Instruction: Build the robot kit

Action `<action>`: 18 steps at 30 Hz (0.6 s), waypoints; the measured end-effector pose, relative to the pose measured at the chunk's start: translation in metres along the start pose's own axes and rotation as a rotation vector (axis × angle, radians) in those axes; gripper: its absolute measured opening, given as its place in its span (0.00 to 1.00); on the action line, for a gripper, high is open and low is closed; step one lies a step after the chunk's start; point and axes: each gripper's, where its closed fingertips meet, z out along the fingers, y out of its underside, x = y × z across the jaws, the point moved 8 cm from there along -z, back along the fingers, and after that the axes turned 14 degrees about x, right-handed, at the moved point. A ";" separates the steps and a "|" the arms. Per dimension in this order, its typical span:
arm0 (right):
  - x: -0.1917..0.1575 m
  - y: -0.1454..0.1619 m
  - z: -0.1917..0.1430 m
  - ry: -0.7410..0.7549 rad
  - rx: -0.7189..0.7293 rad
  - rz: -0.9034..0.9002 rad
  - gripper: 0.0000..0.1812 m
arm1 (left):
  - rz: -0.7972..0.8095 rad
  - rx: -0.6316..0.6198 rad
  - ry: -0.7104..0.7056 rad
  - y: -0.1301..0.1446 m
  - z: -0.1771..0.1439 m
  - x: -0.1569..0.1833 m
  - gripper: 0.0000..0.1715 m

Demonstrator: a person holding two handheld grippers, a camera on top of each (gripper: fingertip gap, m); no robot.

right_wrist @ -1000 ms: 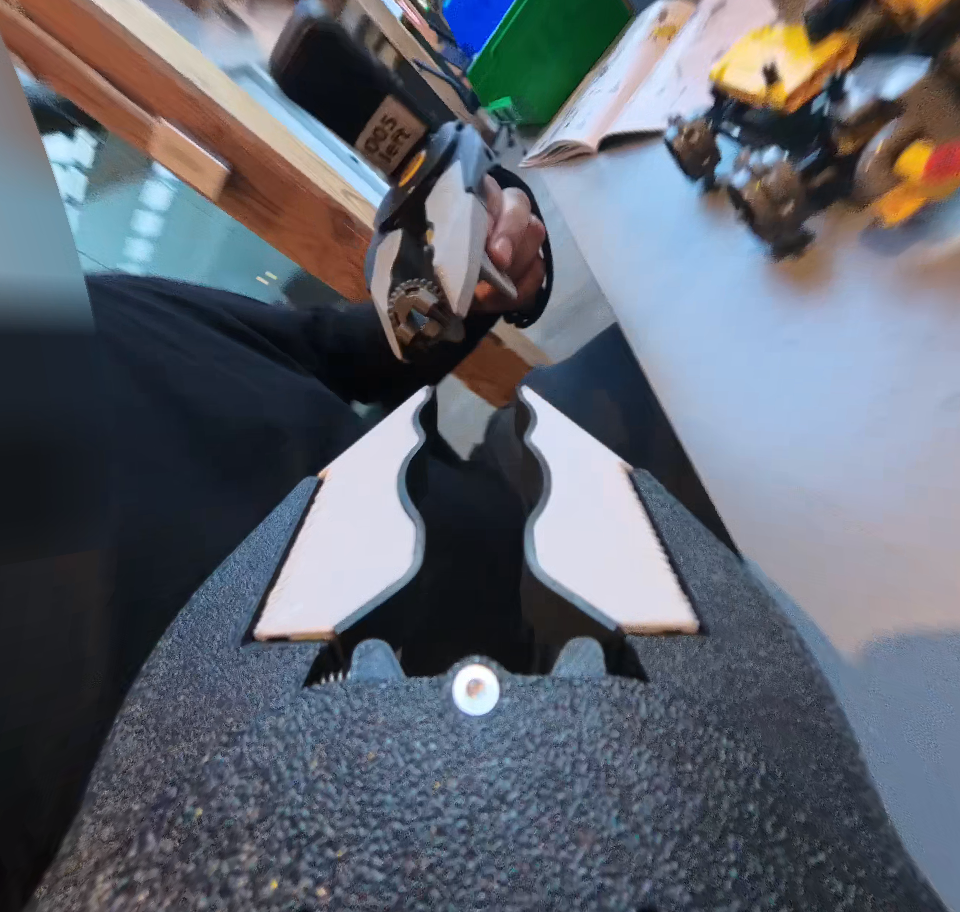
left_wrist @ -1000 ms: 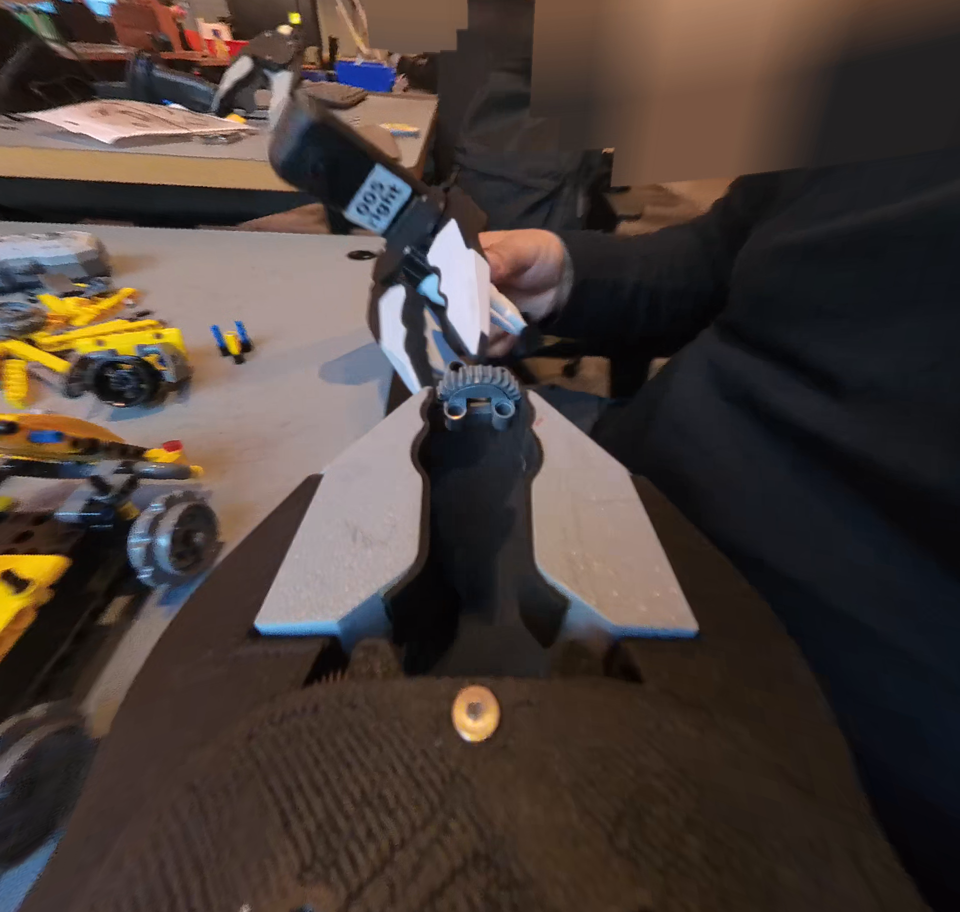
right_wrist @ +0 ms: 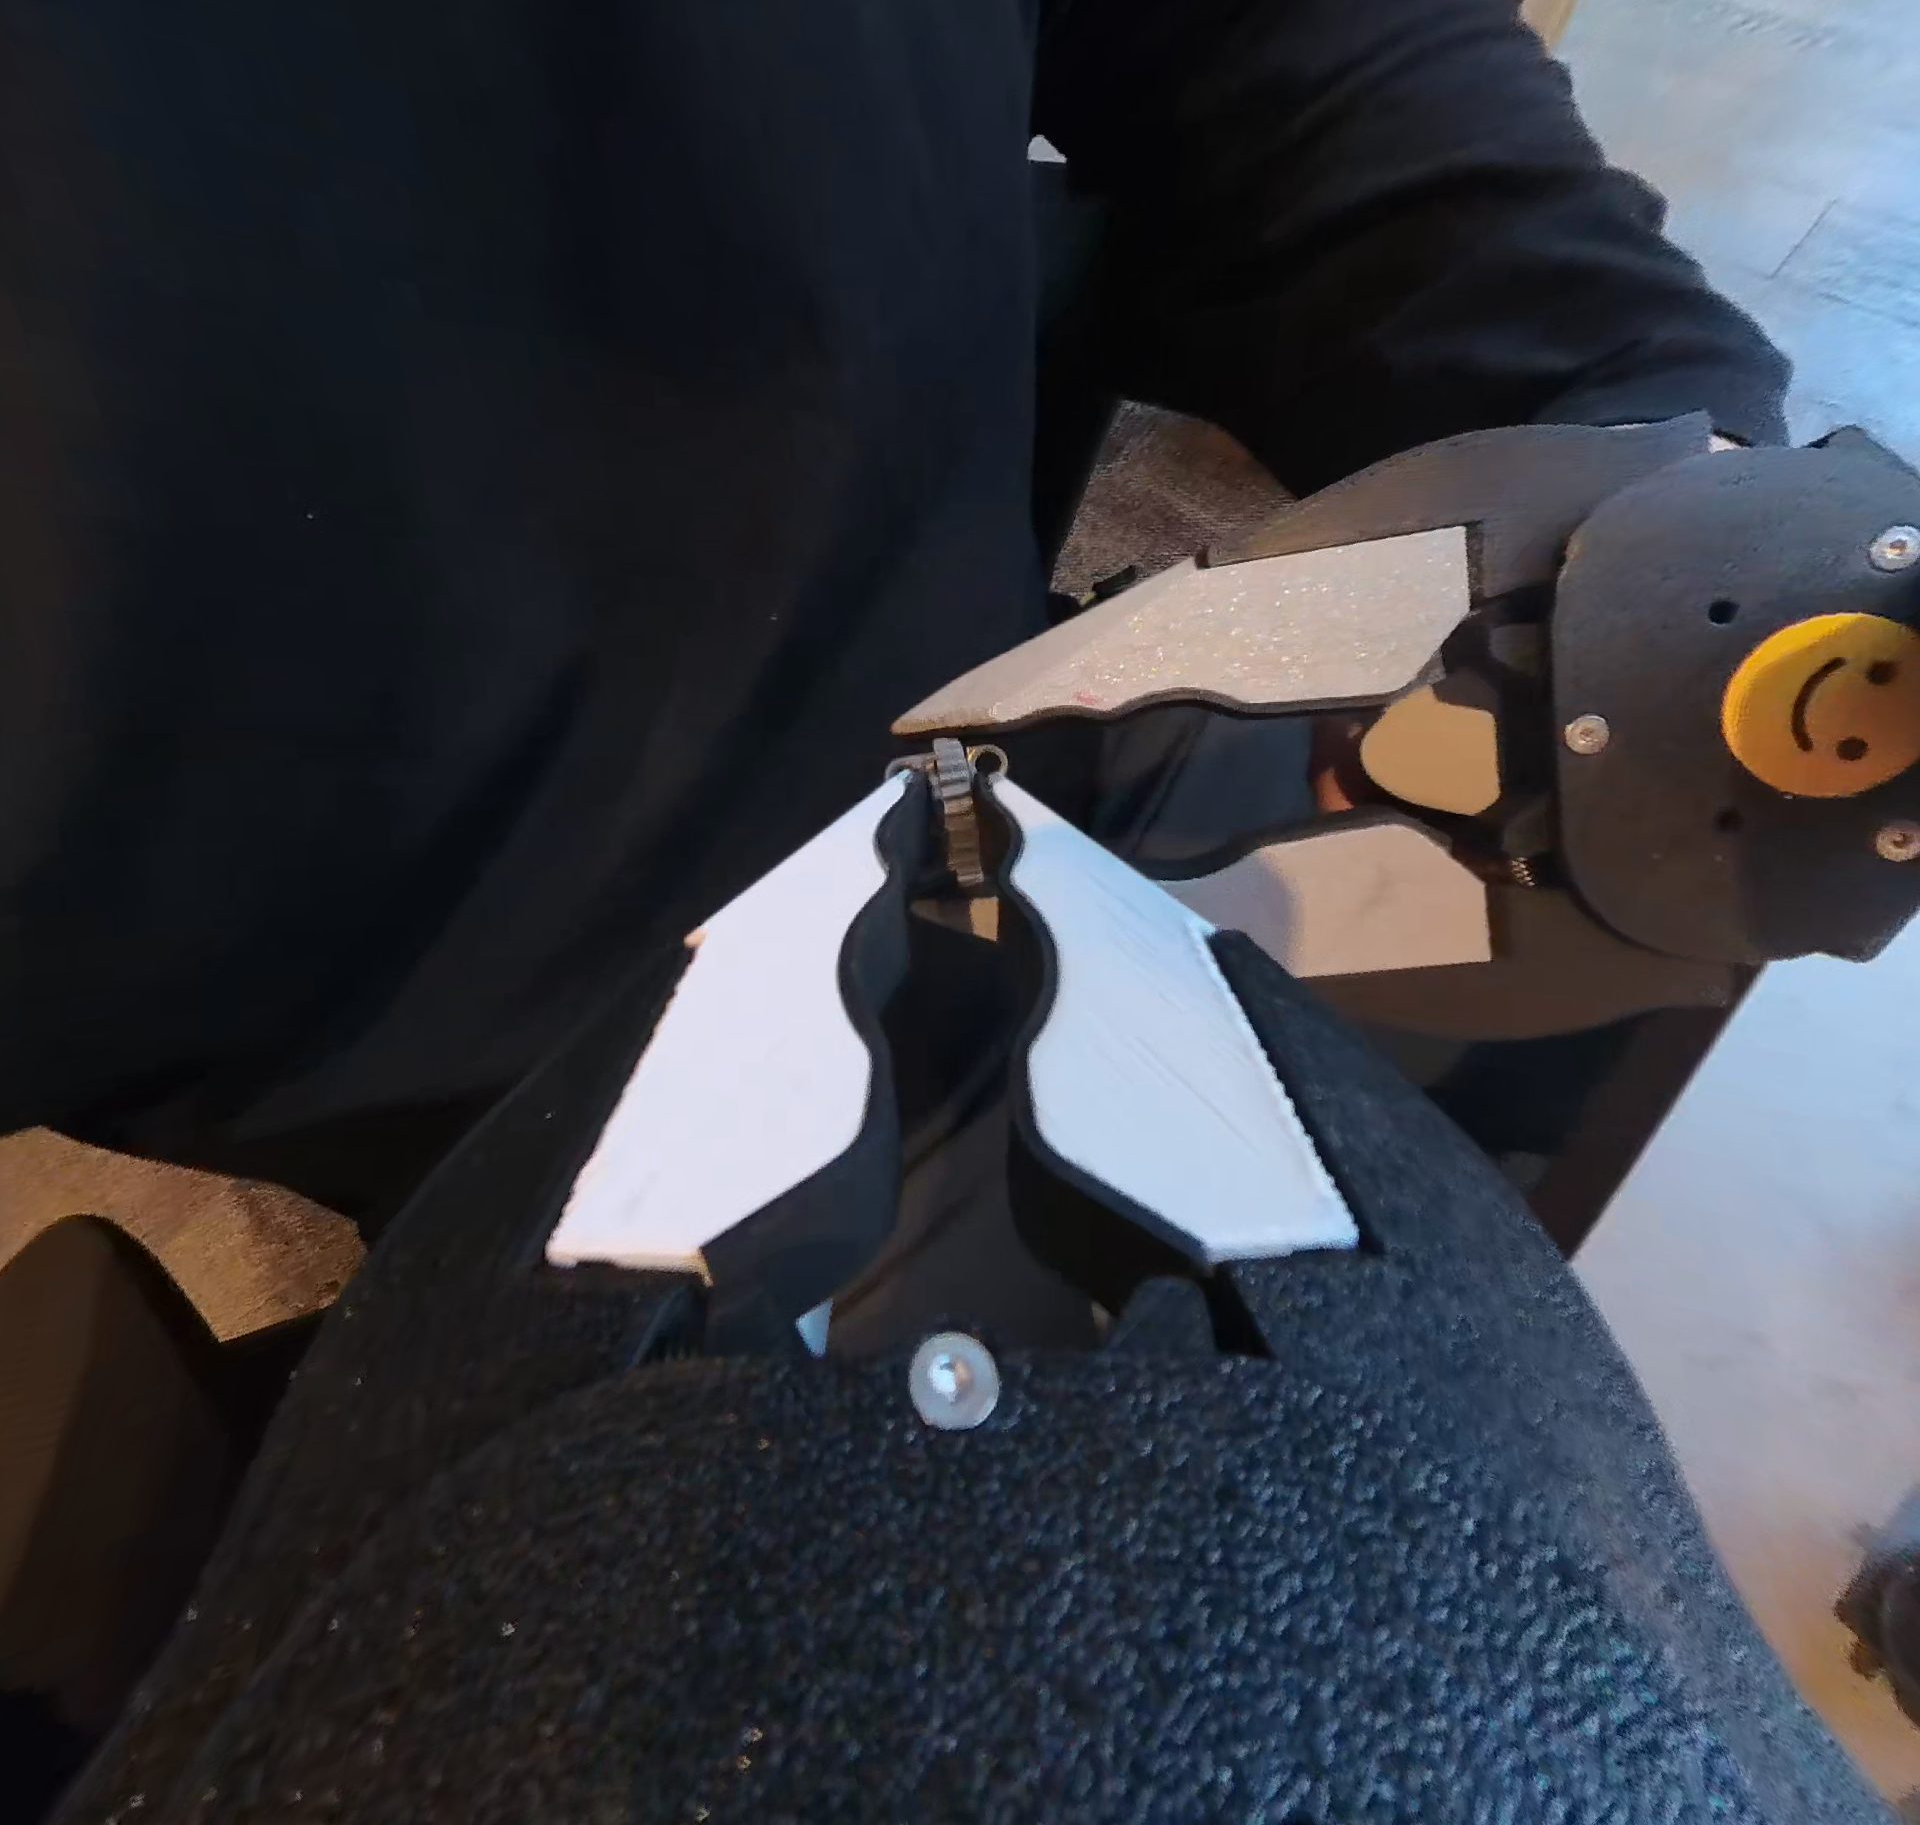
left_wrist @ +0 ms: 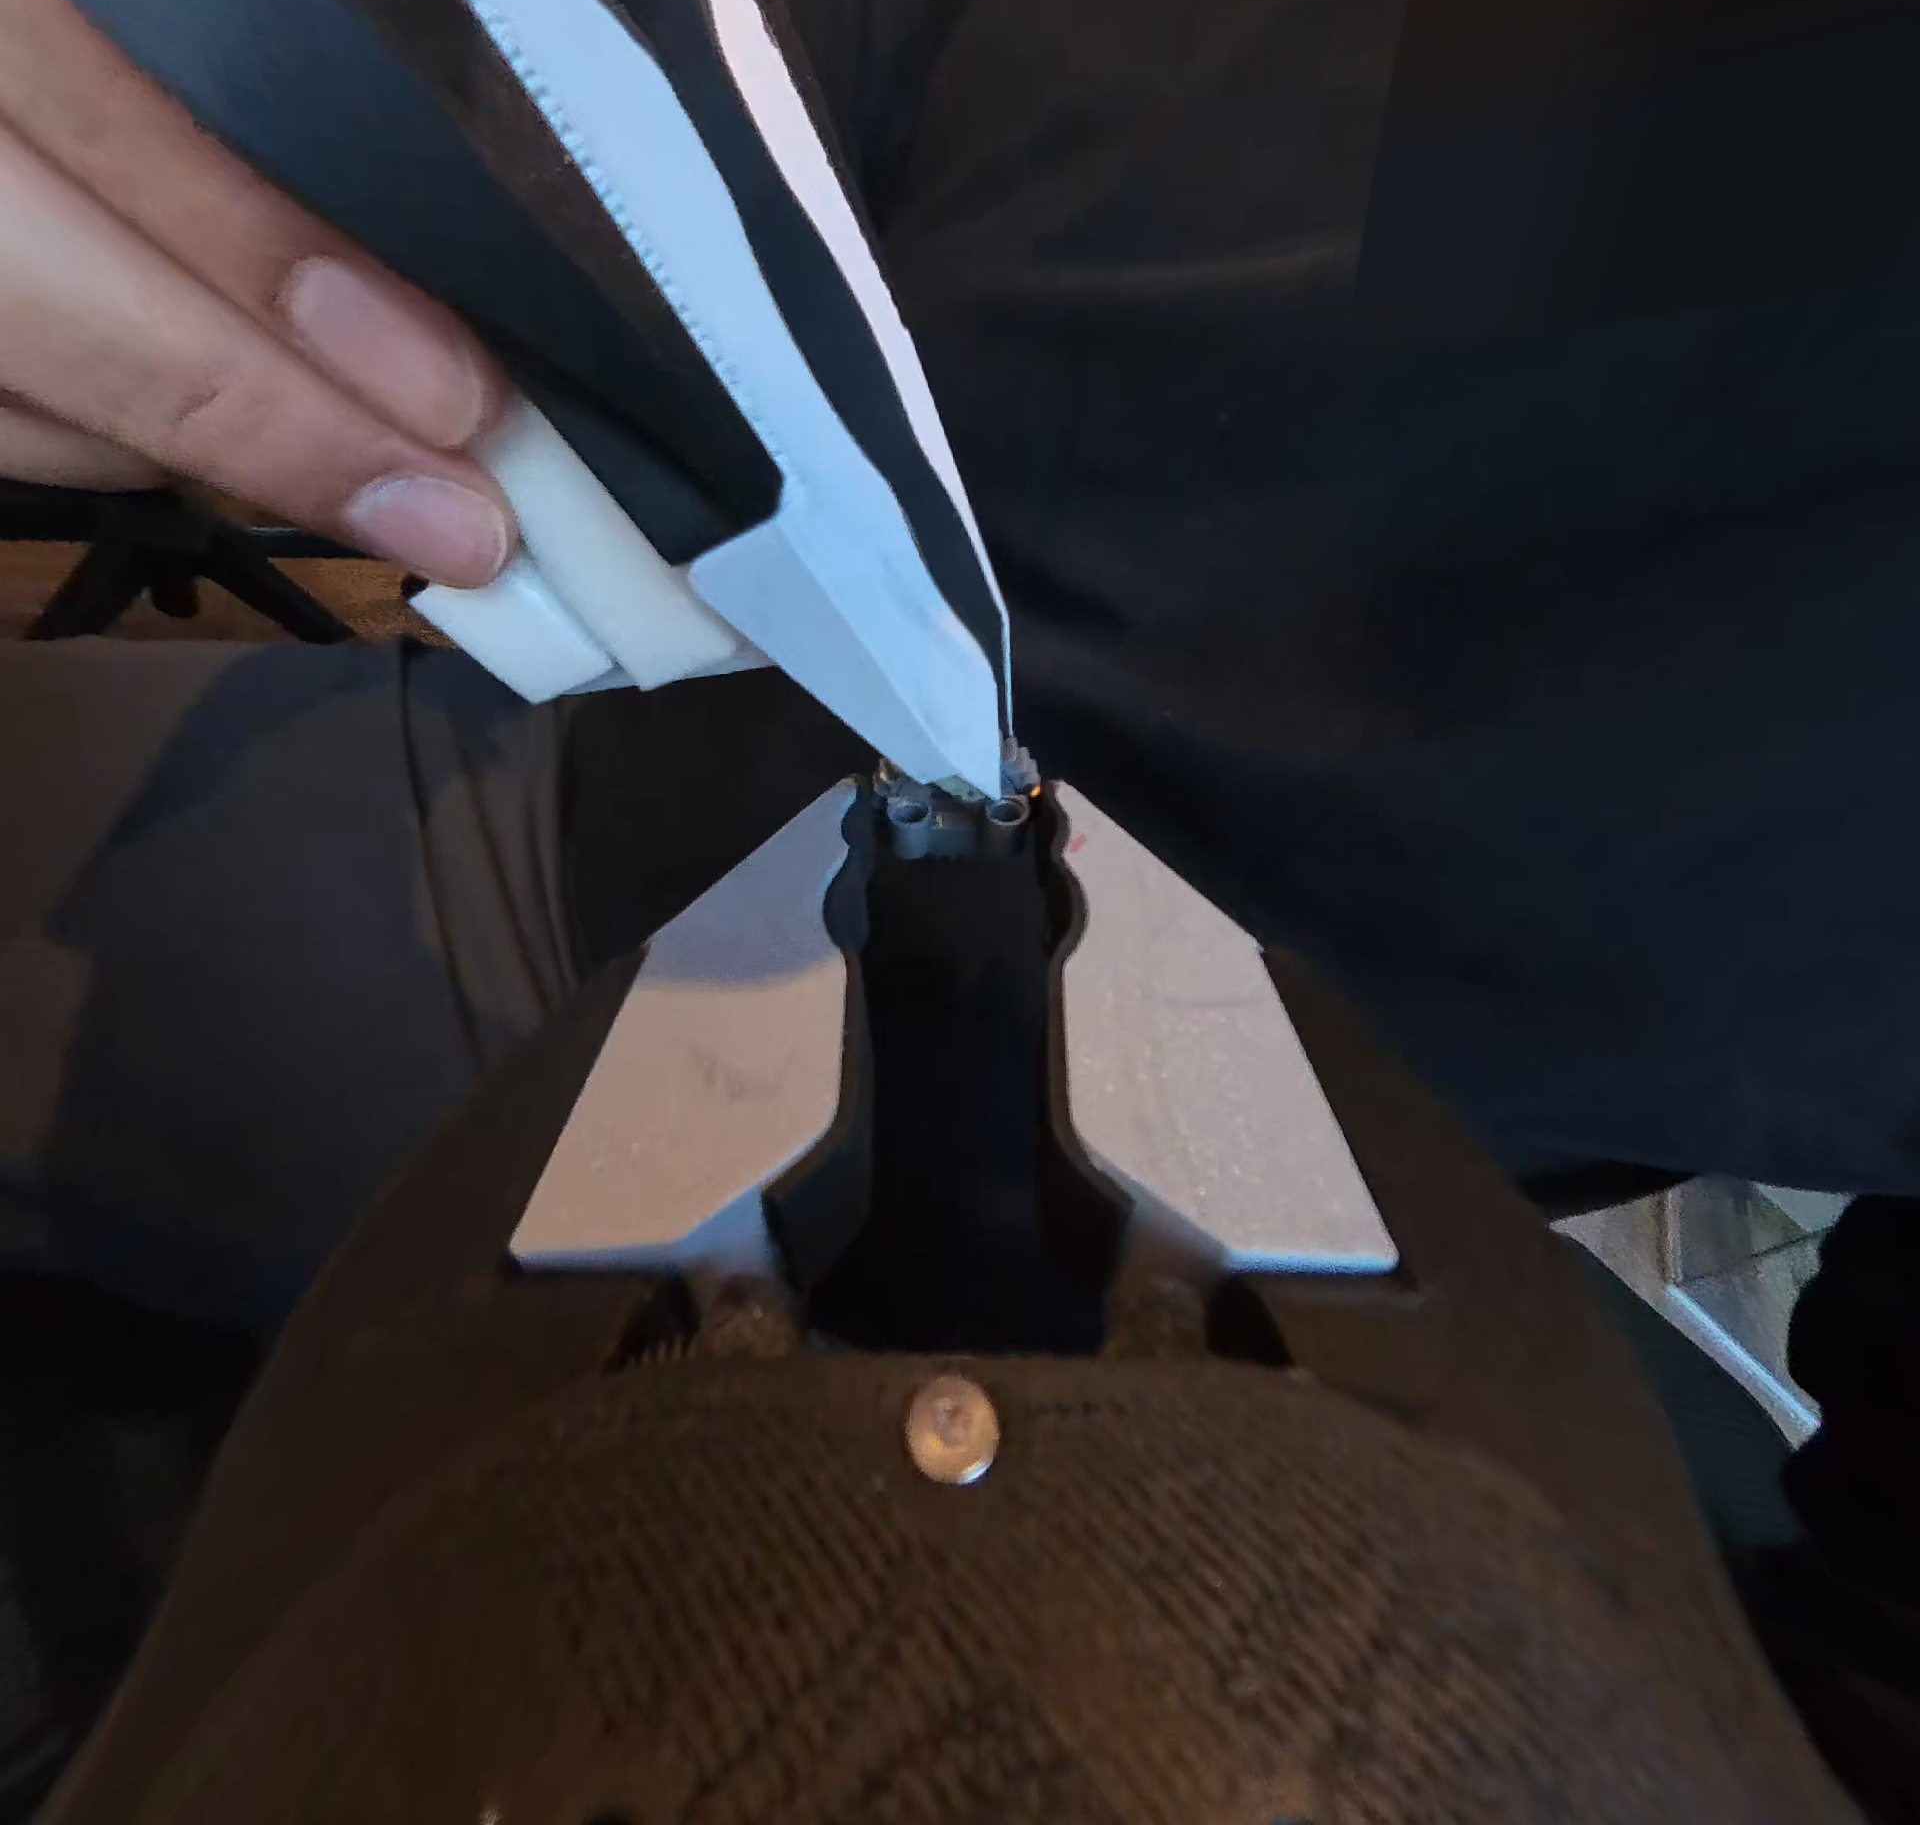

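Note:
A small grey toothed gear (left_wrist: 935,825) sits pinched between the tips of my left gripper (left_wrist: 951,809), which is shut on it. My right gripper (left_wrist: 982,778) comes down from the upper left, and its white fingers (left_wrist: 831,528) meet at the gear's top edge. In the right wrist view the gear (right_wrist: 954,819) stands edge-on between the tips of my right gripper (right_wrist: 951,773), shut on it. My left gripper (right_wrist: 935,819) reaches in from the right and clamps the same gear from above and below. Both grippers are held in front of a person's dark torso.
A person's black sweater (right_wrist: 520,425) fills the background of both views. A hand (left_wrist: 260,373) holds the right gripper's white trigger. A yellow smiley disc (right_wrist: 1818,705) sits on the left gripper's body. Pale floor (right_wrist: 1766,113) and grey chair fabric (right_wrist: 1153,497) show at the right.
Both grippers have swung away from the table with its yellow toy parts and come together. The right gripper, open and apart before, has closed on the gear held by the left.

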 end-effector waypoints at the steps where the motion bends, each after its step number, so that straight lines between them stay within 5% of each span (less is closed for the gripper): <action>1: 0.000 -0.001 0.001 -0.007 -0.004 0.004 0.05 | 0.001 -0.005 0.005 0.000 0.001 0.001 0.17; 10: 0.002 -0.001 0.007 0.059 -0.024 0.003 0.04 | -0.024 -0.026 -0.032 0.004 -0.001 -0.004 0.17; 18: 0.000 0.007 -0.023 0.264 0.188 0.089 0.04 | 0.006 0.003 -0.214 -0.008 -0.022 -0.011 0.25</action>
